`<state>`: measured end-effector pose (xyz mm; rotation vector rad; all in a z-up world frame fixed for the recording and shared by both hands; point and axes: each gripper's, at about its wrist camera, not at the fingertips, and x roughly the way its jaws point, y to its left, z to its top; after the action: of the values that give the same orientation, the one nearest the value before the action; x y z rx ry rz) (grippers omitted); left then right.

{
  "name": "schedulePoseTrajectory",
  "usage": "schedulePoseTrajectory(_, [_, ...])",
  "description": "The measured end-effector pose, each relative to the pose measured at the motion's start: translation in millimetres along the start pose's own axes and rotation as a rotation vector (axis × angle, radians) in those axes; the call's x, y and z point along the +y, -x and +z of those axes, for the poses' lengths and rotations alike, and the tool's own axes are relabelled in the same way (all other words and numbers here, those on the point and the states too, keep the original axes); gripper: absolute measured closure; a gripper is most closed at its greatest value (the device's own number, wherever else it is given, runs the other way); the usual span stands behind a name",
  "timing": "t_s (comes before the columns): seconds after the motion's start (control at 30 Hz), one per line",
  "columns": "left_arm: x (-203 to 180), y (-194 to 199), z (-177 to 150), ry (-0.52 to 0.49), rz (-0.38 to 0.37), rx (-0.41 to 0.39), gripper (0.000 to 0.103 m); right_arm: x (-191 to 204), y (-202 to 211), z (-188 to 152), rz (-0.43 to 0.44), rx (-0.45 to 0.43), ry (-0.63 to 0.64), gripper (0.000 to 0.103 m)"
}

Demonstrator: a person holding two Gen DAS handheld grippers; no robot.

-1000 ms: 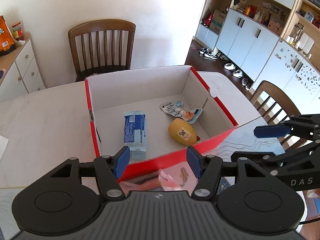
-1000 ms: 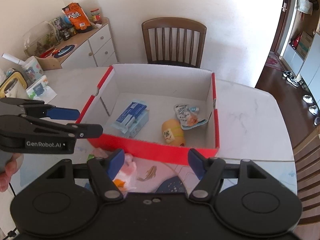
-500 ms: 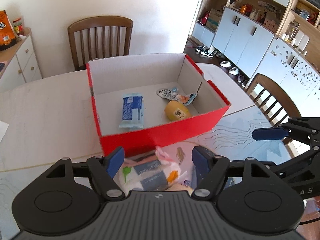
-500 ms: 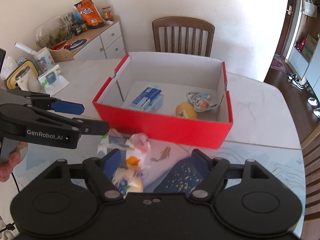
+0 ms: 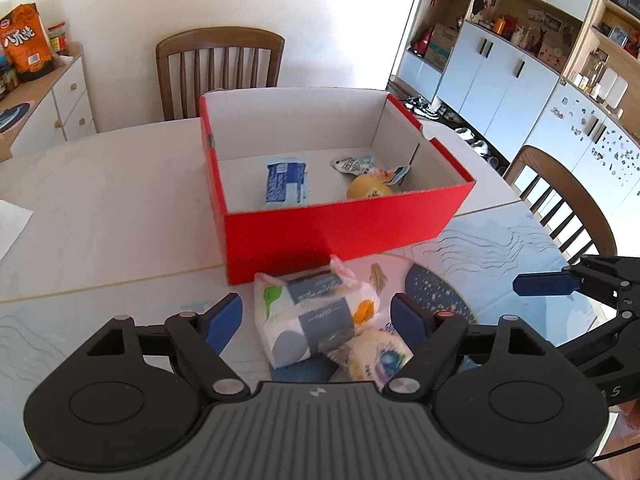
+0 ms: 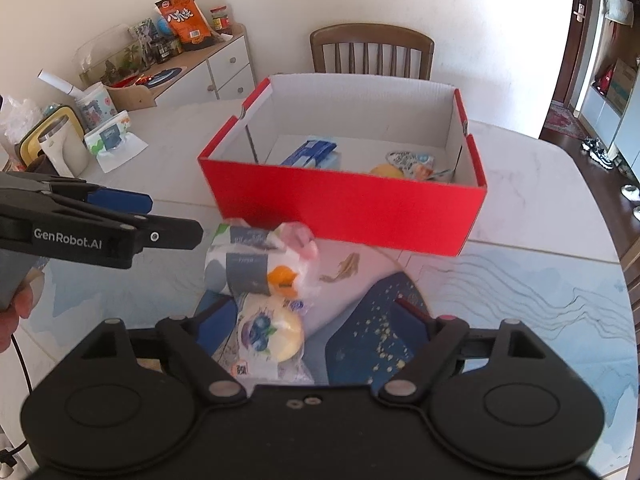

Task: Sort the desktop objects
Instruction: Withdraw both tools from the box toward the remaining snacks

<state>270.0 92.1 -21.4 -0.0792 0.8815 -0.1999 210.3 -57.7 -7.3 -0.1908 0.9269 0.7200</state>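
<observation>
A red box (image 5: pixel 340 232) (image 6: pixel 344 212) stands on the table and holds a blue packet (image 5: pixel 286 182), a yellow pouch (image 5: pixel 368 190) and a small printed sachet (image 5: pixel 354 165). In front of it lie a white tissue pack (image 5: pixel 308 316) (image 6: pixel 252 264) and a blueberry snack bag (image 5: pixel 374 356) (image 6: pixel 266 336). My left gripper (image 5: pixel 318 320) is open above the tissue pack, one finger on each side. My right gripper (image 6: pixel 316 328) is open over the snack bag and the blue mat. Both are empty.
A wooden chair (image 5: pixel 220 72) stands behind the table, another chair (image 5: pixel 560 200) at the right. A white sideboard (image 6: pixel 192 76) with snacks is at the left. A kettle (image 6: pixel 64 152) and tissue pack (image 6: pixel 108 136) stand on the table's left.
Both grippers have pulled back from the box and come lower. The tissue pack and the snack bag have come into view between the fingers. Nothing has been taken hold of.
</observation>
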Motion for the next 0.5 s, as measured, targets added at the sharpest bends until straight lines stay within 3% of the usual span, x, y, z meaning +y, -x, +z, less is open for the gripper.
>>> schedulePoseTrajectory(0.3, [17.4, 11.4, -35.9, 0.035, 0.010, 0.022, 0.019, 8.9, 6.6, -29.4, 0.016, 0.017, 0.004, 0.012])
schedulePoseTrajectory(0.5, [19.8, 17.8, -64.1, 0.002, 0.036, 0.036, 0.016, 22.5, 17.4, -55.5, 0.003, 0.016, 0.023, 0.012])
